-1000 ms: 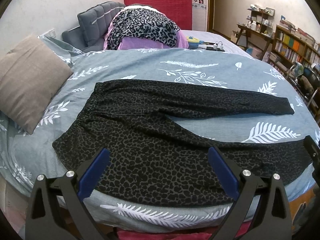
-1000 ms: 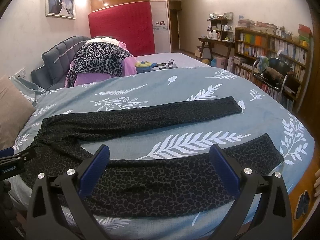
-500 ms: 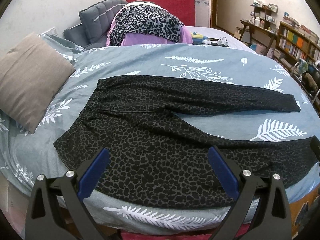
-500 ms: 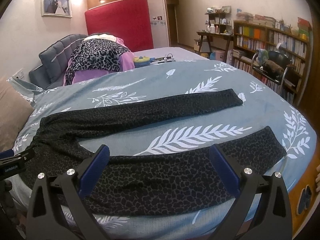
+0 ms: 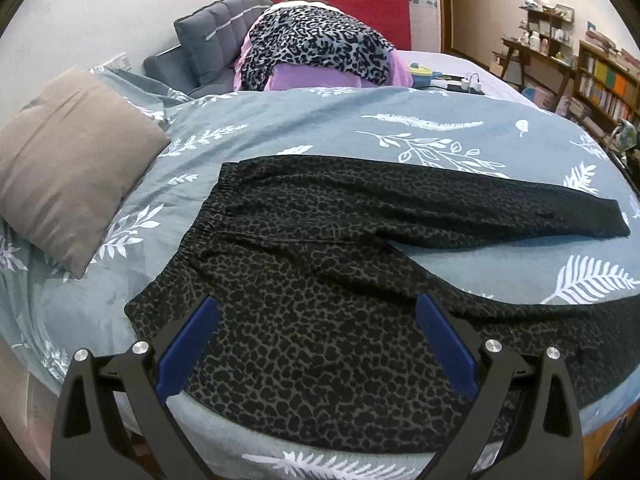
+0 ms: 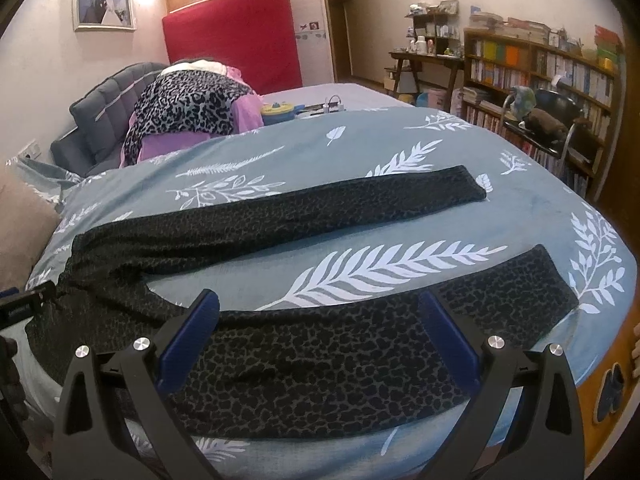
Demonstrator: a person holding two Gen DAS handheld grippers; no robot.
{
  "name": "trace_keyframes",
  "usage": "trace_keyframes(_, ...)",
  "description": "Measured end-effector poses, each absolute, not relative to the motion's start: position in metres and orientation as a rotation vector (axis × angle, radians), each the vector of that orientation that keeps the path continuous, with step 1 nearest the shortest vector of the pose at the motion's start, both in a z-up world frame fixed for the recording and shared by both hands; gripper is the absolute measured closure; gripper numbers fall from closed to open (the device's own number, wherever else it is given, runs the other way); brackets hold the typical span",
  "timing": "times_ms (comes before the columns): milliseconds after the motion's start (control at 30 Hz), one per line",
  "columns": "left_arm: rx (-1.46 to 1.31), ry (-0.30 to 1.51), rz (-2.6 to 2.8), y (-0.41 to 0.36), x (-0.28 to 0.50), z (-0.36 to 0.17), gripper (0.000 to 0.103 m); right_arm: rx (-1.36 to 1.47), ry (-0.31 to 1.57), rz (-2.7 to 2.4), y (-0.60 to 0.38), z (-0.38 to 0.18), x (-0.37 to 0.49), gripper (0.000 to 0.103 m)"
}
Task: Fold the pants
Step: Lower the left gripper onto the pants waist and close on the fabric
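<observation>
**Pants laid flat on the bed, both grippers wide apart above the near edge**

Left wrist view. Your pants (image 5: 320,280) are dark, with a grey-and-black leopard print, and lie flat and unfolded on the blue-grey leaf-print bedspread (image 5: 400,136). The gathered elastic waistband (image 5: 208,216) sits toward the left end of the bed, just beside the tan pillow (image 5: 68,168) but apart from it. The two legs run rightward and spread in a narrow V, with bedspread showing between them; the far leg ends in a cuff (image 5: 616,216) near the right edge. The seat and near leg lie along the near edge of the bed. Your left gripper (image 5: 318,340) hangs over this part with its jaws wide apart and nothing between them; whether the blue pads (image 5: 188,344) touch the cloth cannot be told.

Right wrist view. Here the pants (image 6: 320,360) show their long axis running left to right across the bed, waist at the left, cuffs at the right. The near leg follows the near edge and its cuff (image 6: 548,280) stops short of the right edge. Your right gripper (image 6: 320,336) is above the middle of that leg, jaws spread wide and holding nothing. A folded leopard-print heap (image 6: 188,108) lies at the far end.
</observation>
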State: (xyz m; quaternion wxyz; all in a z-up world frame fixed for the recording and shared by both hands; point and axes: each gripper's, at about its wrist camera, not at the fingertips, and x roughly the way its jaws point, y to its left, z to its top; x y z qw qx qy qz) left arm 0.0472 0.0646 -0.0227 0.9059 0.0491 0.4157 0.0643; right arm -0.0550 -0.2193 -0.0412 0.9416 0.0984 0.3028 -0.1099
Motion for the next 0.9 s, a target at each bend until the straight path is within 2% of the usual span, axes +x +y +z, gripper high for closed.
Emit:
trace_keyframes(467,0.072,0.9,0.207,0.108,0.103,-0.032,0.005,0.219,0.658,-0.202,-0.224,-0.047,-0.024,0.003)
trace_keyframes(900,0.044,0.92,0.274,0.165,0.188,-0.05,0.005,0.221,0.736,-0.176,-0.219,-0.069,0.002,0.003)
